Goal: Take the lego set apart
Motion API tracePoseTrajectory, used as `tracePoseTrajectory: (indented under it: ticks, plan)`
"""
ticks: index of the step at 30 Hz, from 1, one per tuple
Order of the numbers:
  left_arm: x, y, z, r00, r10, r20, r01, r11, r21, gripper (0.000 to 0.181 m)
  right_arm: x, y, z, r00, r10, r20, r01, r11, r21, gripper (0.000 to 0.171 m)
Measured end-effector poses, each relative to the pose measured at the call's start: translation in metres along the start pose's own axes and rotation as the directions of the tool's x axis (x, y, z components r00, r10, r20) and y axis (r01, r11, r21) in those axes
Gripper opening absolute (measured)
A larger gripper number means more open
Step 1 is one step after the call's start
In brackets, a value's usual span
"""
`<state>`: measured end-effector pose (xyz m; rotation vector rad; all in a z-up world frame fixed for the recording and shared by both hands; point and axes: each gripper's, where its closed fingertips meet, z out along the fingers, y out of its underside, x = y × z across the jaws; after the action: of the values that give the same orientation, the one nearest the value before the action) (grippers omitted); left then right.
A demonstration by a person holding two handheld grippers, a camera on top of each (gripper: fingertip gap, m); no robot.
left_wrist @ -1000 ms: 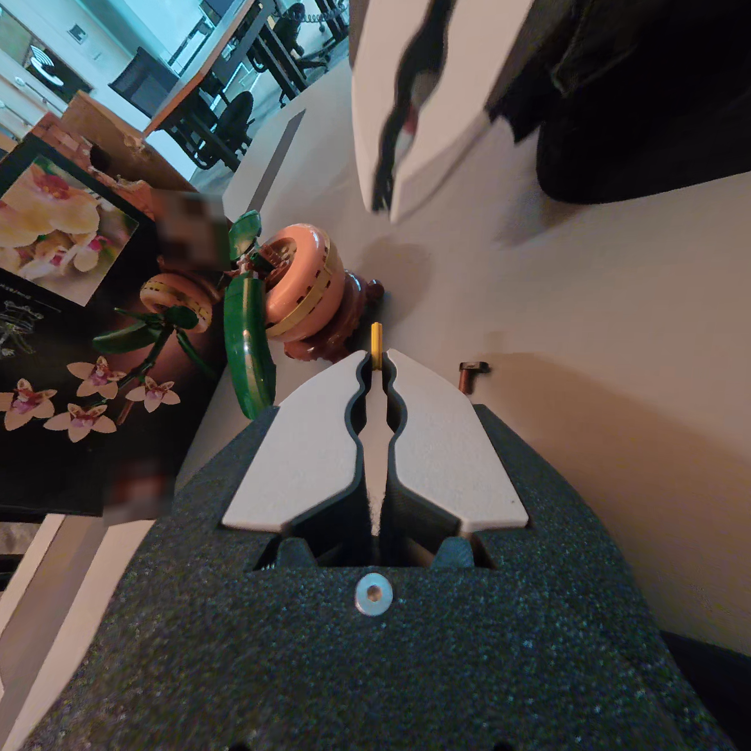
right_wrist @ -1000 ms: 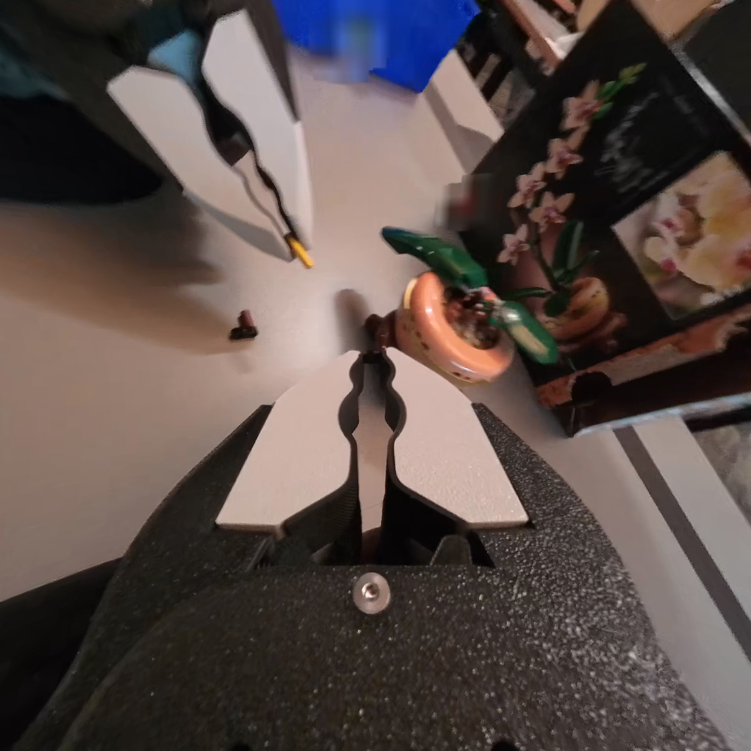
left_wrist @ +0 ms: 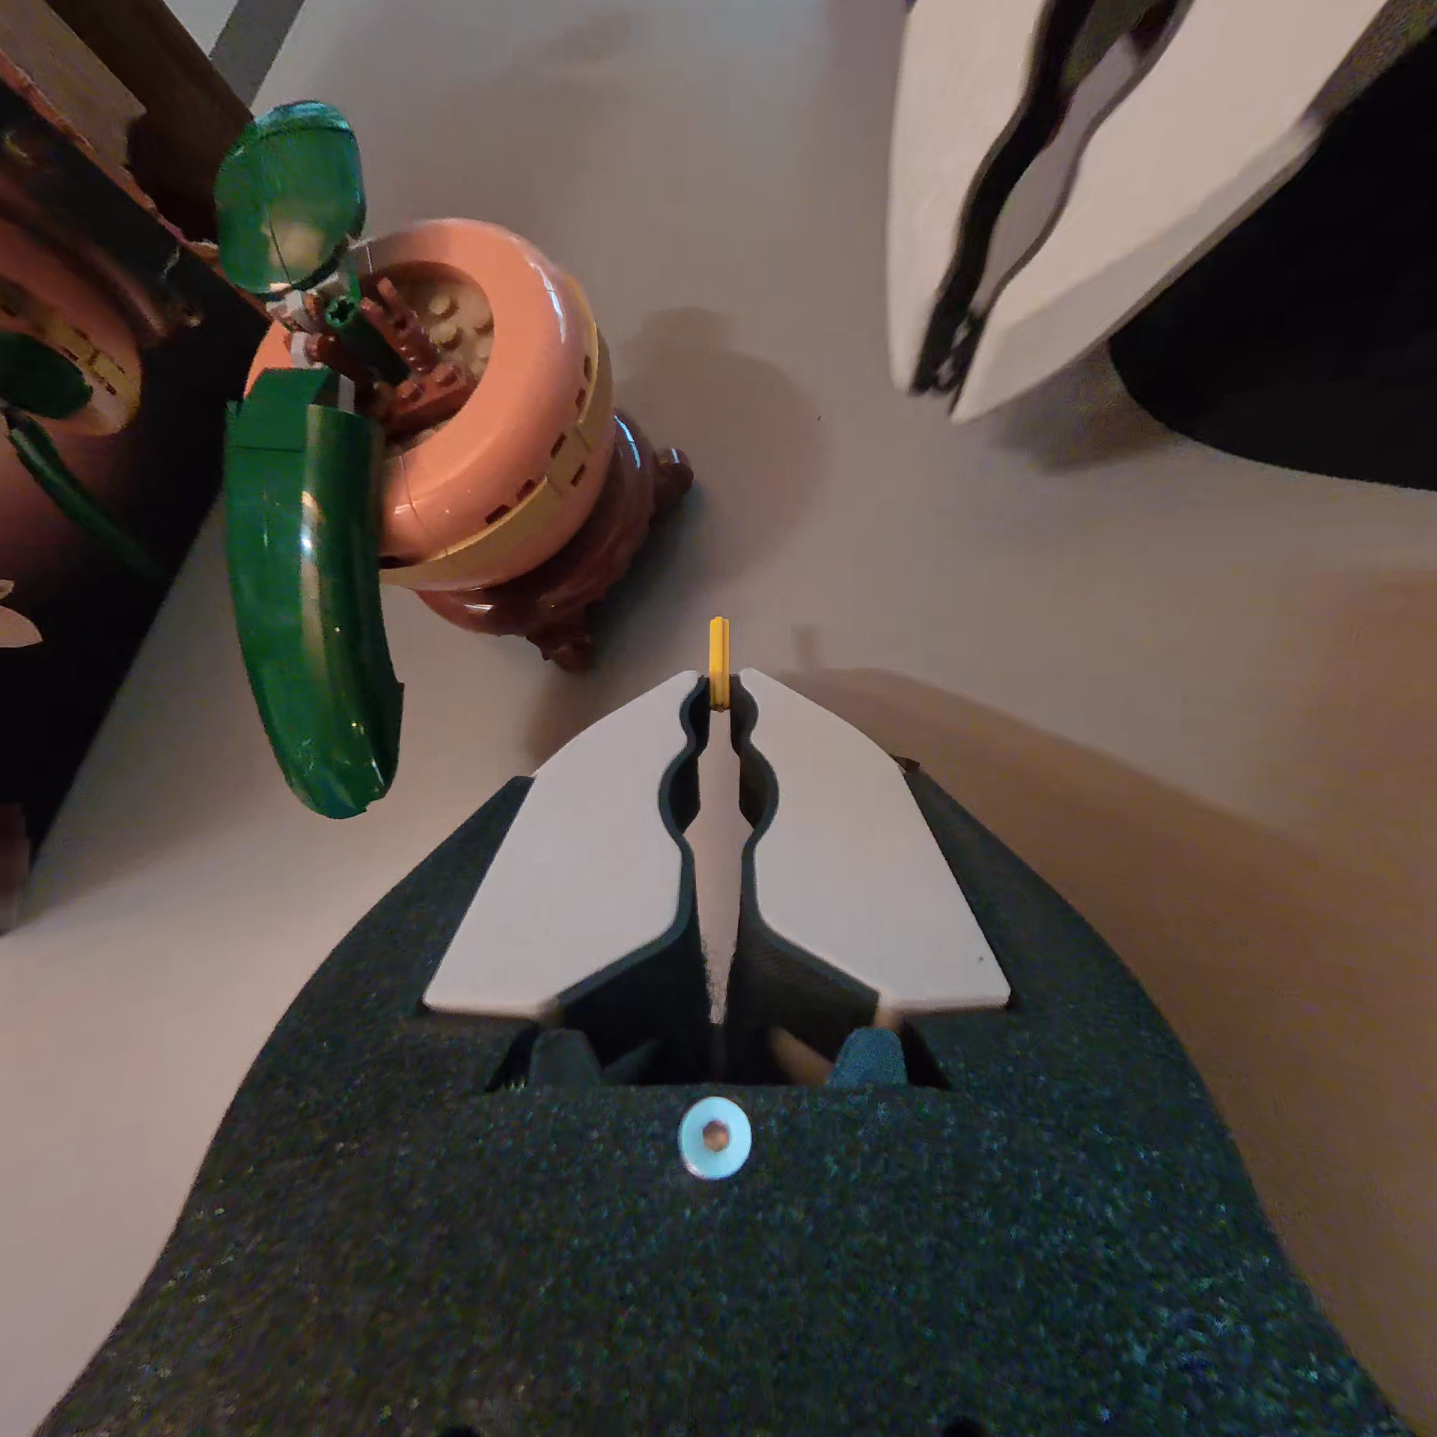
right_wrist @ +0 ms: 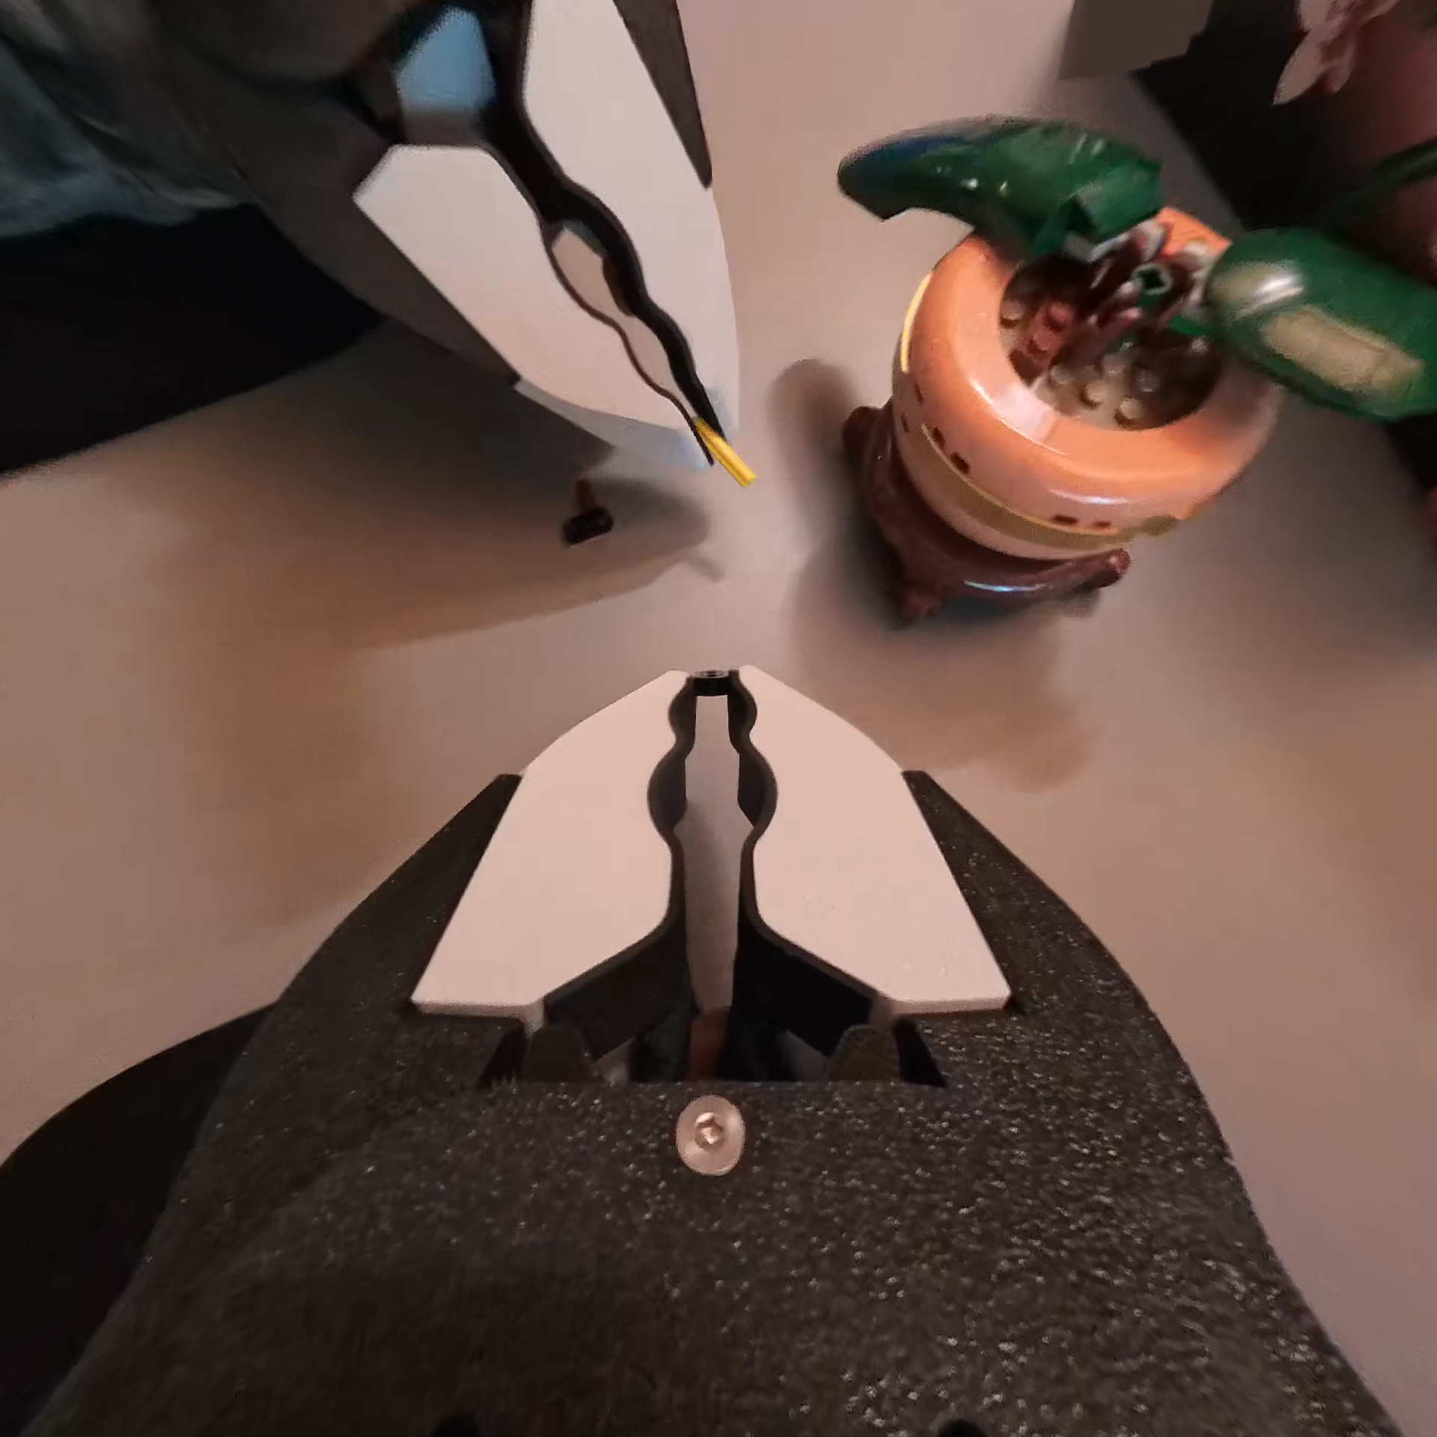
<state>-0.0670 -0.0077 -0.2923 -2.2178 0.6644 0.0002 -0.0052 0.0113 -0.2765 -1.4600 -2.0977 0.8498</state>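
The lego flower pot, pink on a brown base, stands on the table with green leaves fixed to its top. It also shows in the right wrist view. My left gripper is shut on a thin yellow pin, just right of the pot's base. It shows again in the right wrist view, holding the pin above the table. My right gripper is shut on a small black piece, a little in front of the pot; it is blurred in the left wrist view.
A small brown lego piece lies on the table under my left gripper. The dark lego box with flower pictures stands just behind the pot. The table is pale and flat. About 7 cm separates my left fingertips from my right.
Both grippers have moved down and closer to the pot, which now looks much larger. My left gripper still holds the yellow pin. The brown piece has not moved.
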Motion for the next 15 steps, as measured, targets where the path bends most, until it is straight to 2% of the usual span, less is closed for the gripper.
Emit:
tracePoseTrajectory:
  ticks: [3, 6, 12, 15]
  plan:
    - [0.002, 0.001, 0.002, 1.0, -0.016, -0.019, 0.016, 1.0, 0.007, 0.004, 0.007, 0.005, 0.018, 0.999, -0.044, -0.031, 0.042, 0.997, -0.058, 0.008]
    - [0.003, 0.005, 0.004, 1.0, -0.004, -0.017, 0.004, 1.0, -0.011, 0.004, 0.012, 0.012, 0.027, 0.997, -0.057, -0.047, 0.052, 0.994, -0.099, 0.017]
    - [0.006, 0.007, 0.004, 0.999, -0.001, -0.044, 0.001, 1.0, -0.006, 0.011, 0.013, 0.015, 0.03, 0.997, -0.068, -0.048, 0.063, 0.993, -0.1, 0.038]
    - [0.008, 0.008, 0.004, 0.998, 0.0, -0.055, -0.001, 1.0, -0.008, 0.02, 0.014, 0.008, 0.026, 0.993, -0.095, -0.071, 0.091, 0.994, -0.06, 0.041]
